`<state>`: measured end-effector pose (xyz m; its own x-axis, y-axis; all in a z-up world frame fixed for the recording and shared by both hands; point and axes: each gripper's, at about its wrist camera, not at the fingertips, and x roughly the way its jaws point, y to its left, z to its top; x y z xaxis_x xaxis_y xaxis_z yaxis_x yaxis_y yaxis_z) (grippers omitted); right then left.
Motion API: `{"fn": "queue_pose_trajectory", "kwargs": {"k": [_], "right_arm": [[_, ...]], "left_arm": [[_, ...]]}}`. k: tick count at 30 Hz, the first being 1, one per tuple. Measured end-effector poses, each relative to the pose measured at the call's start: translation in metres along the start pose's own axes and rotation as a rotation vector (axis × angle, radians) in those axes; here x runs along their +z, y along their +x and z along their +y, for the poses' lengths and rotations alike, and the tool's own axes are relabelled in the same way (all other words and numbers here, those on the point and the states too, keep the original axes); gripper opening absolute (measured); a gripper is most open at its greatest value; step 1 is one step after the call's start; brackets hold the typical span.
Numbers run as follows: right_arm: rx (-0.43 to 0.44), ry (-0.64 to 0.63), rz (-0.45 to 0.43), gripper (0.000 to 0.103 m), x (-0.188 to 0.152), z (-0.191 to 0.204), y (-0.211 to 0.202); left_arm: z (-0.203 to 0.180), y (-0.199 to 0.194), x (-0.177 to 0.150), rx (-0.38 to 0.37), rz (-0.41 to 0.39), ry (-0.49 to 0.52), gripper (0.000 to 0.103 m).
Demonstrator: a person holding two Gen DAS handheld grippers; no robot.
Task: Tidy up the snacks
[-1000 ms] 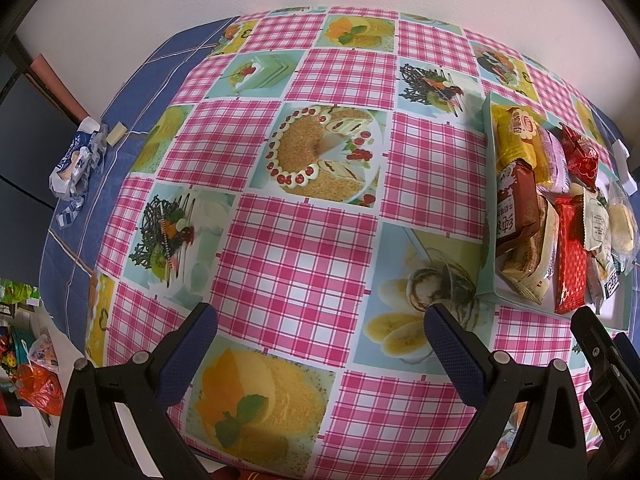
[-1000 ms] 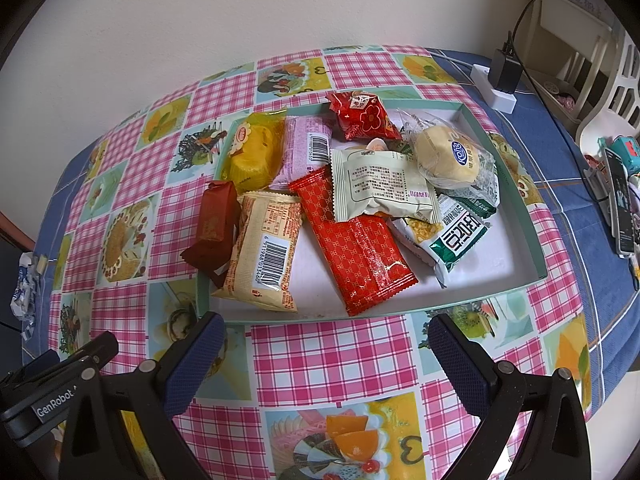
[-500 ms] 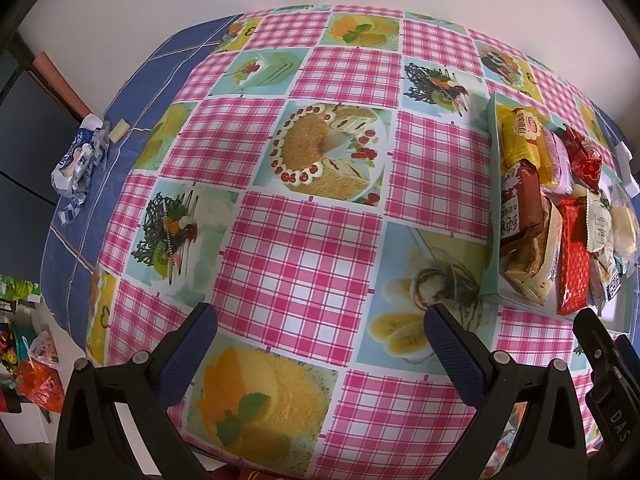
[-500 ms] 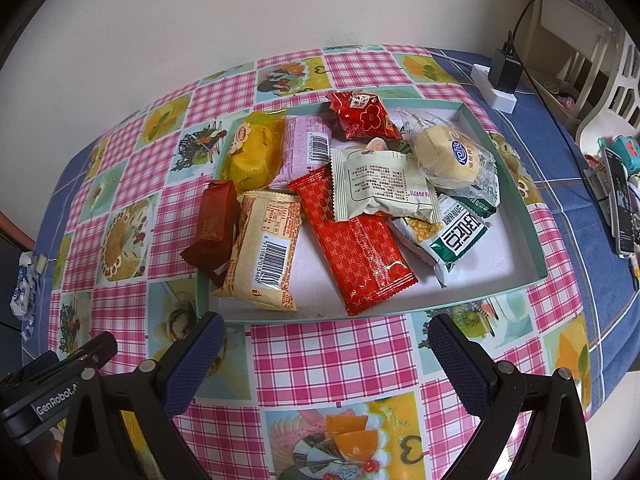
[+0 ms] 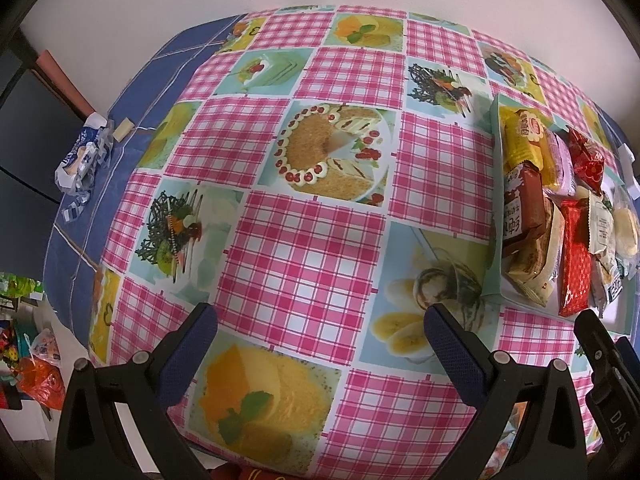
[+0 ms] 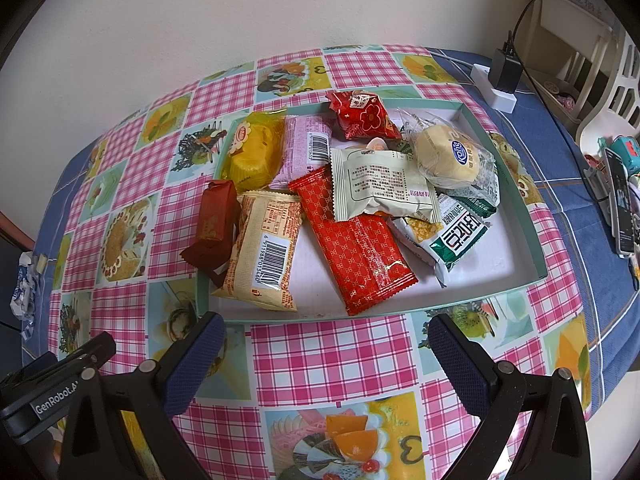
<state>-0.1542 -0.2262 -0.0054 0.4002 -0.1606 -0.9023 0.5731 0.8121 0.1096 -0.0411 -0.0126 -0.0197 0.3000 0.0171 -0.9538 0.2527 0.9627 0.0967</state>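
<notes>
A shallow green-rimmed tray (image 6: 536, 236) holds several wrapped snacks: a long red packet (image 6: 354, 236), a cream barcode packet (image 6: 264, 252), a brown packet (image 6: 214, 224) hanging over the left rim, a yellow cake (image 6: 254, 152), a pink packet (image 6: 306, 150), a white packet (image 6: 378, 184), a round bun (image 6: 446, 154). My right gripper (image 6: 326, 354) is open and empty just before the tray's near rim. My left gripper (image 5: 320, 344) is open and empty over bare tablecloth, with the tray (image 5: 493, 272) to its right.
A checked pink tablecloth (image 5: 296, 264) covers a blue-clothed table against a white wall. A crumpled blue-white wrapper (image 5: 80, 160) lies at the left edge. A white power strip with a charger (image 6: 500, 84) and a phone (image 6: 620, 204) sit right of the tray.
The left wrist view has shifted slightly left, so the tray sits further right in it. The right gripper and the snacks have not moved.
</notes>
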Motion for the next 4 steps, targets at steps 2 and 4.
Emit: {"fn": "queue_pose_trajectory", "kwargs": {"k": [2,4], "right_arm": [[0.000,0.000,0.000,0.103,-0.0001,0.0001,0.0000],[0.000,0.000,0.000,0.103,0.0000,0.0000,0.0000]], "left_arm": [[0.0009,-0.0005,0.0008,-0.003,-0.002,-0.001,0.103],[0.0009,-0.0003,0.0007,-0.004,0.000,-0.001,0.103]]}}
